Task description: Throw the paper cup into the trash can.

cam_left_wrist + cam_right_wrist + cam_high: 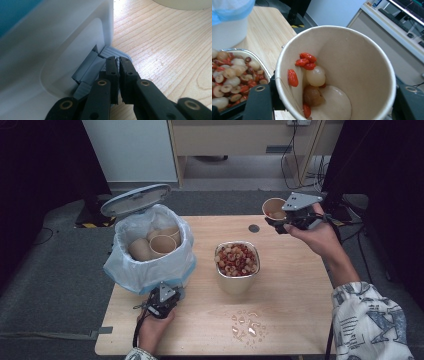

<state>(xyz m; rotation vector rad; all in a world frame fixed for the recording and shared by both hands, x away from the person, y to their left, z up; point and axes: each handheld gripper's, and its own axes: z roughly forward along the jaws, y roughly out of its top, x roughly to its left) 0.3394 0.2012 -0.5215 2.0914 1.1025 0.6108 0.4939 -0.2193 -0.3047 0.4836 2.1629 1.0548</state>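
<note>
Spilled bits (247,326) lie scattered on the wooden table (295,305) near its front edge. Left of them, the left hand-held gripper (162,301) rests low at the foot of a white bin (150,265), its jaws pressed together with their tips on the bin's grey pedal (113,53). The bin's lid (136,199) stands raised, and inside its plastic liner lie several paper cups (161,242). At the table's middle stands a metal container (237,265) full of red and pale dried fruit. Farther back, over the table's far right corner, the right hand-held gripper (281,224) is clamped on the sides of a paper cup (337,75), tilted, with a few red berries and pale fruits inside.
</note>
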